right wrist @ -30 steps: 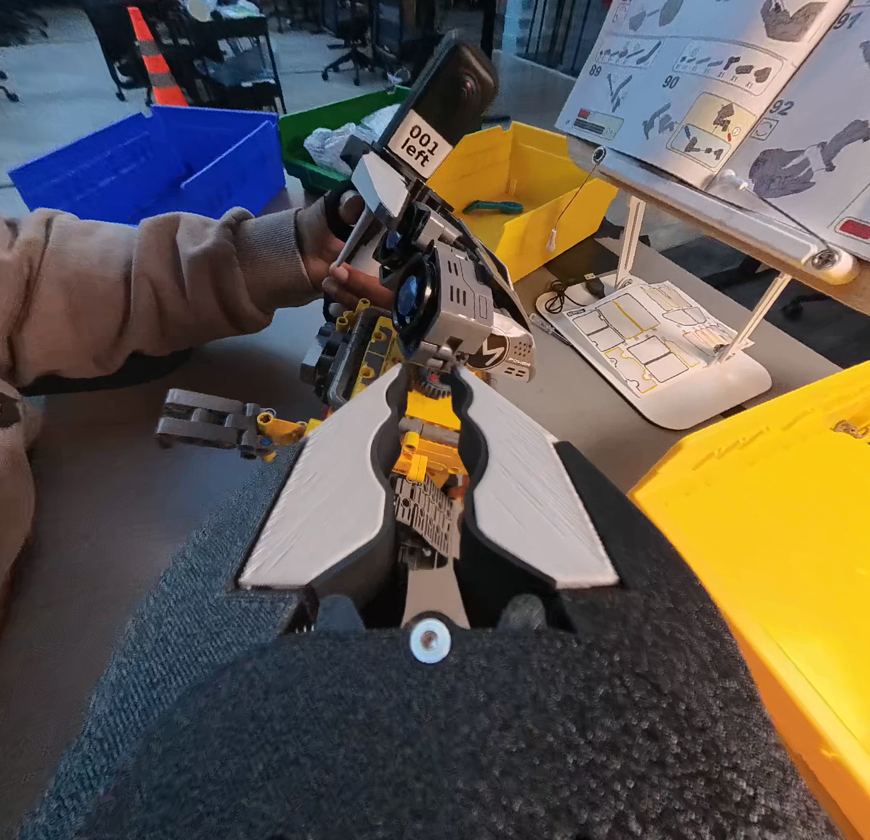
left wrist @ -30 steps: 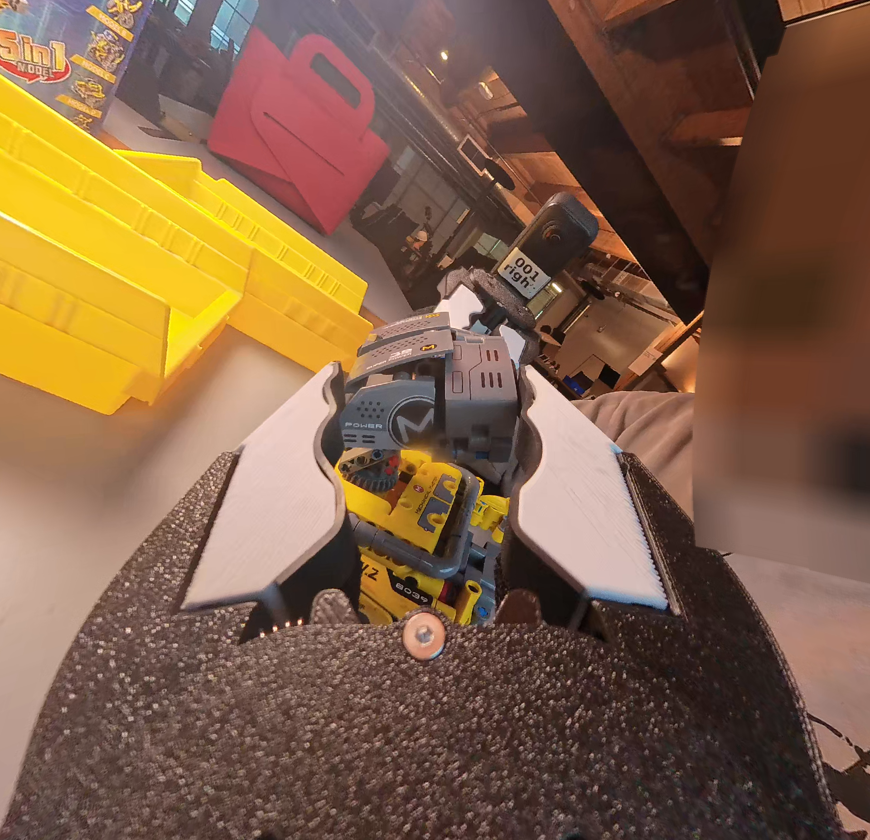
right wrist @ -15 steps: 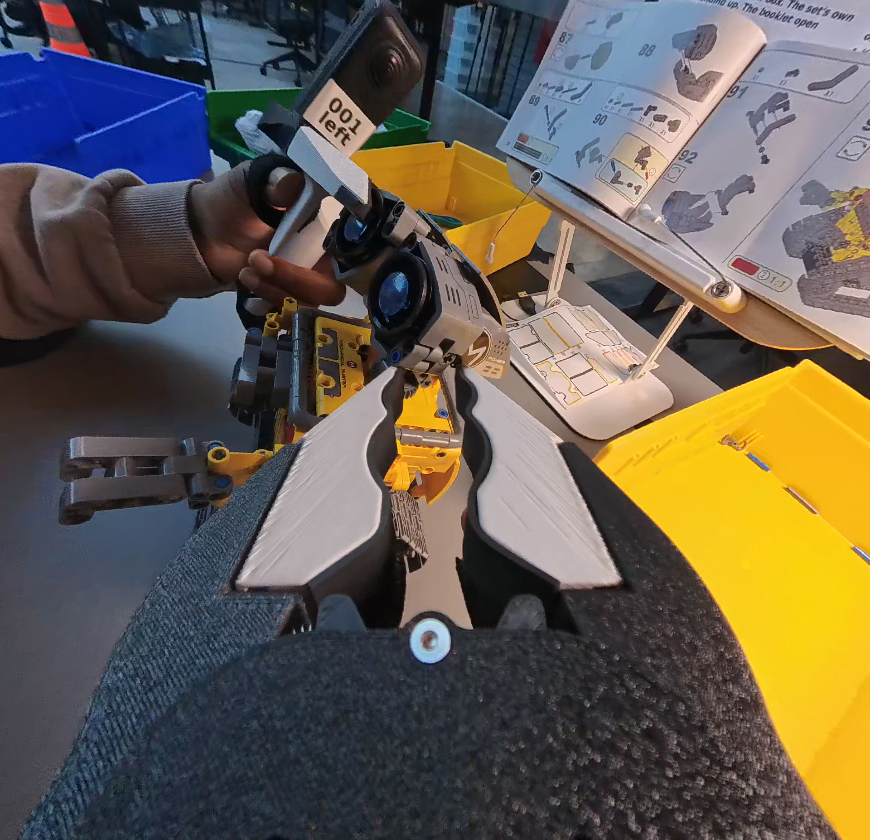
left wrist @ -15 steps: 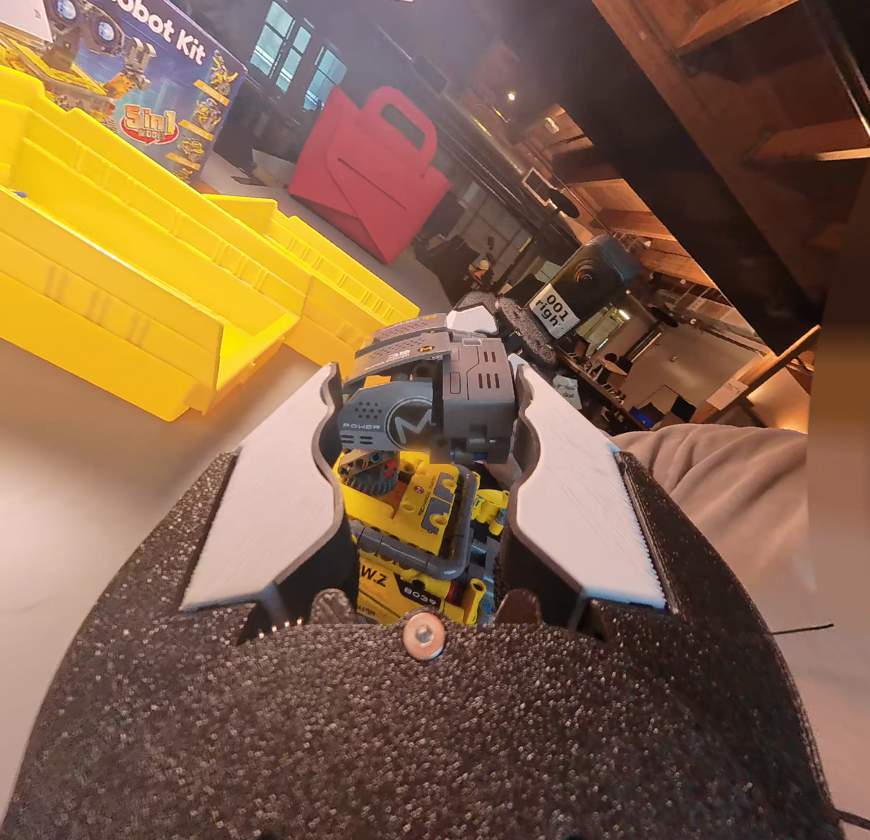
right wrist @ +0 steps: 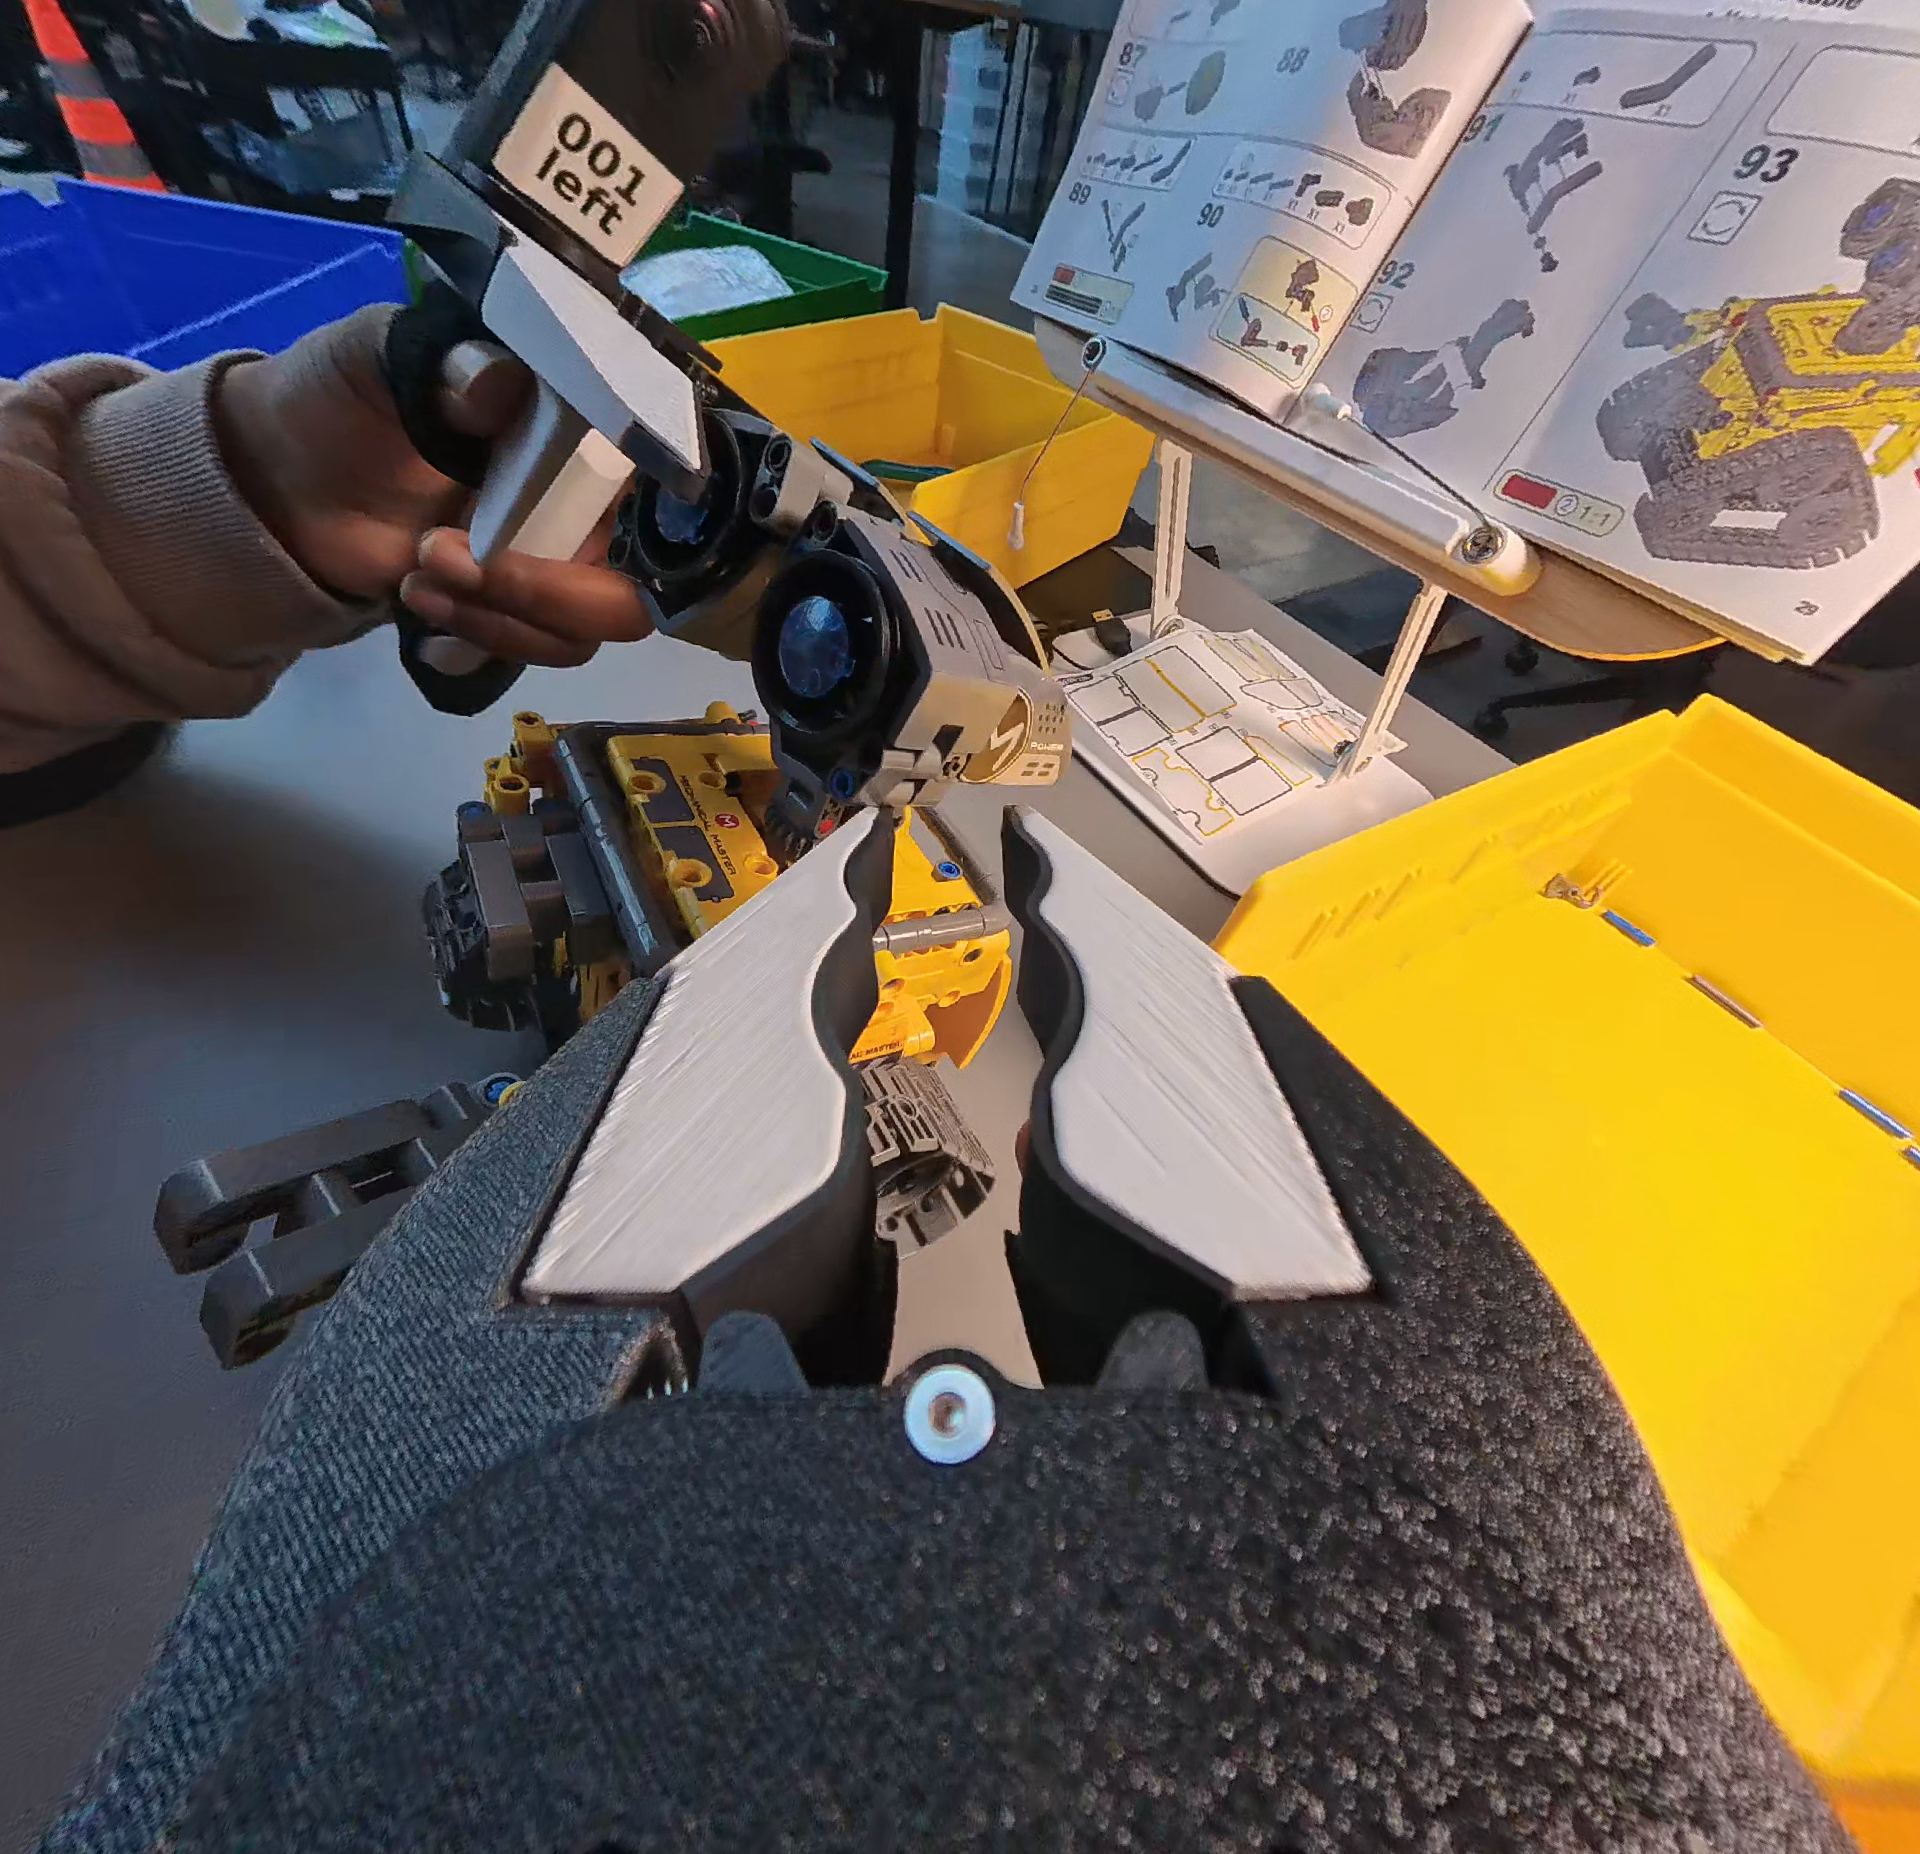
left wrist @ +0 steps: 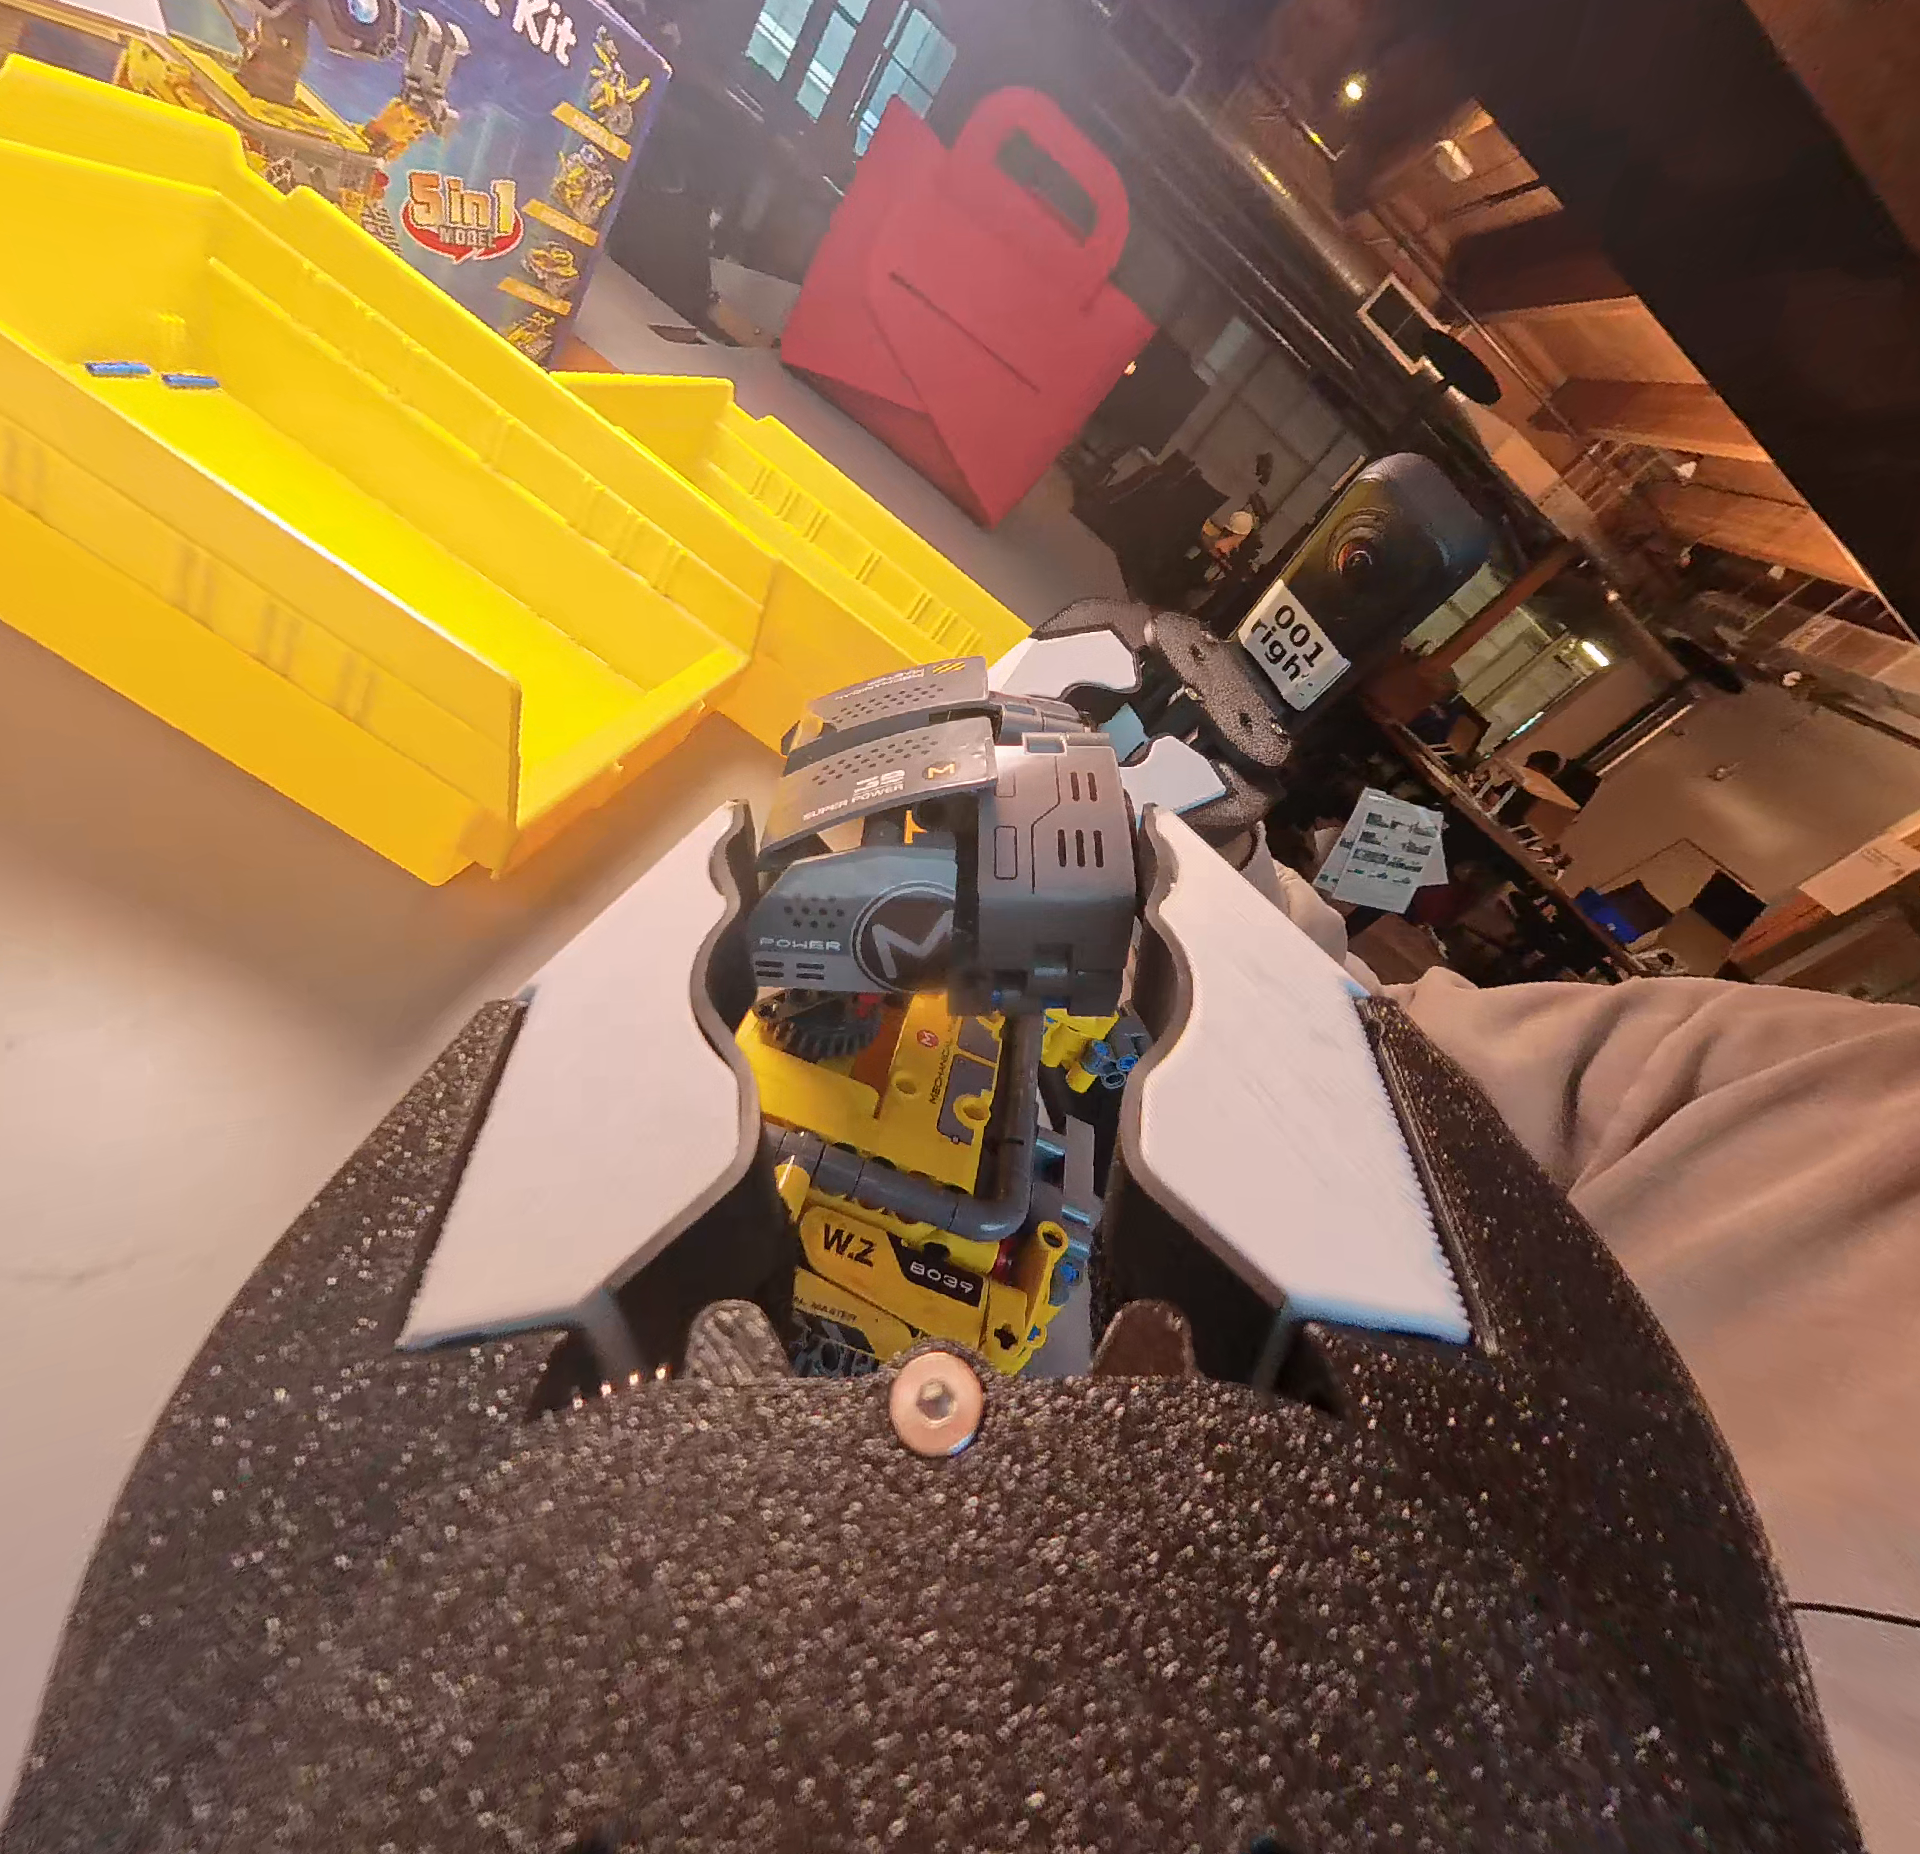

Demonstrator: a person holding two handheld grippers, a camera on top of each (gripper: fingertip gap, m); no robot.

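Left gripper [left wrist: 940,900] clamps the grey two-lens brick robot head [right wrist: 894,651] at twelve o'clock above yellow brick chassis [right wrist: 665,838]; right gripper [right wrist: 940,869] parted, empty.

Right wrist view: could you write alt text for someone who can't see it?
A hand-held left claw grips the grey, blue-lensed binocular head of a toy robot above its yellow brick-built body on a grey table. The right claw is open just below, with yellow plastic bins and an open instruction booklet behind.

Writing marks the blue kit box [left wrist: 447,142], instruction booklet [right wrist: 1455,194], white camera stickers [right wrist: 587,178] and grey toy robot head [left wrist: 883,931].
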